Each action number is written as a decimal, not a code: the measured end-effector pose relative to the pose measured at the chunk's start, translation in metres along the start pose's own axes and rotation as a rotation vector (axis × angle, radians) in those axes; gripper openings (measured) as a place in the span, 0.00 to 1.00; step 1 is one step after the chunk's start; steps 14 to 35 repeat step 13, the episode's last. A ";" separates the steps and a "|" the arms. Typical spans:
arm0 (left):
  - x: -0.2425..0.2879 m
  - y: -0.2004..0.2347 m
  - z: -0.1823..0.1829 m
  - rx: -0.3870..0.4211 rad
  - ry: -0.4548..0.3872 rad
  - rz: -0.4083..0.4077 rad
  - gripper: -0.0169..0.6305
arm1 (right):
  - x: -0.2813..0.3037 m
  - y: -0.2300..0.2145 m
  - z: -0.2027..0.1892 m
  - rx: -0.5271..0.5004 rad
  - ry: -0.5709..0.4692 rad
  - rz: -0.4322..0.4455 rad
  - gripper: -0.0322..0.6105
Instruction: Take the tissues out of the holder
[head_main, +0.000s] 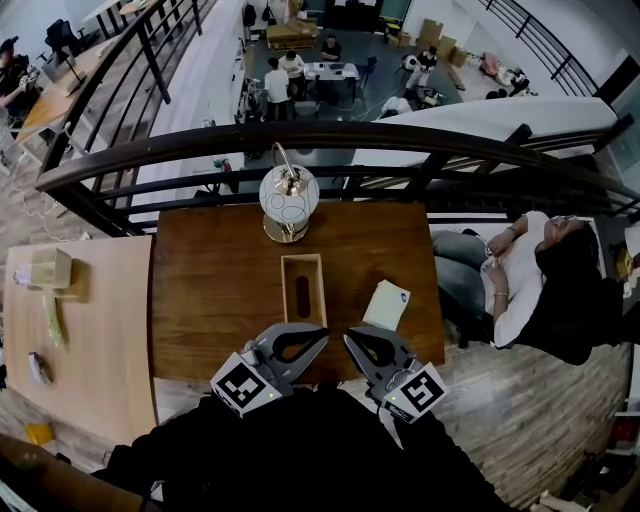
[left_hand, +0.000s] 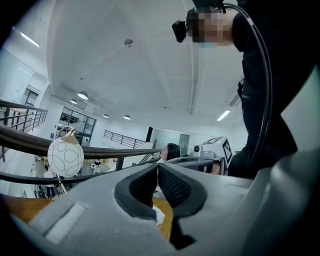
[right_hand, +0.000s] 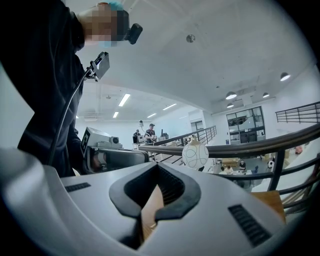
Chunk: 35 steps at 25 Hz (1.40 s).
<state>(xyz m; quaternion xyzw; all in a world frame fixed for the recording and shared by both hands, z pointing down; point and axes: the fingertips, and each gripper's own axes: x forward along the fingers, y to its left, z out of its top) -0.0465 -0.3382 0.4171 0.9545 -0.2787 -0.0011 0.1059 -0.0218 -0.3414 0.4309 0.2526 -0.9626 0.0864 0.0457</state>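
Step in hand, as I judge it: not settled by these views. The wooden tissue holder (head_main: 303, 264) stands upright near the middle of the table (head_main: 210, 290), just in front of the globe lamp (head_main: 289, 195). Its top slot (head_main: 303, 297) reads dark, with no tissue showing through it. A white tissue pack (head_main: 386, 305) lies flat on the table just to the right of the holder, apart from it. That fits two readings: either this pack is the holder's contents and lies out as the task wants, or it is a separate pack and the holder has tissues inside. I cannot see into the box to decide, so I prescribe no move. I note only that any reach into the holder would call for parted jaws, lined up with the narrow slot from above. Tools: my left gripper (head_main: 321, 334) hangs over the near edge of the table, angled towards the holder's near end but short of it. Its own view shows the two dark pads (left_hand: 172, 187) pressed tip to tip with nothing between them. A strip of table wood and a white corner show below them, and I cannot identify the white corner. My right gripper (head_main: 350, 338) mirrors it just beside, below the pack and clear of it. Its own view shows the jaws meeting at the tips, also empty, with only wood visible through the gap behind them. Neither tool touches the holder, the pack or the table.
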 end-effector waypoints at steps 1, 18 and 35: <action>0.001 0.000 -0.001 0.004 0.004 -0.003 0.04 | -0.001 -0.001 0.000 0.001 0.000 -0.003 0.06; 0.008 0.000 -0.003 0.006 0.009 -0.022 0.04 | -0.004 -0.004 -0.002 -0.017 0.028 -0.004 0.06; 0.008 0.000 -0.003 0.006 0.009 -0.022 0.04 | -0.004 -0.004 -0.002 -0.017 0.028 -0.004 0.06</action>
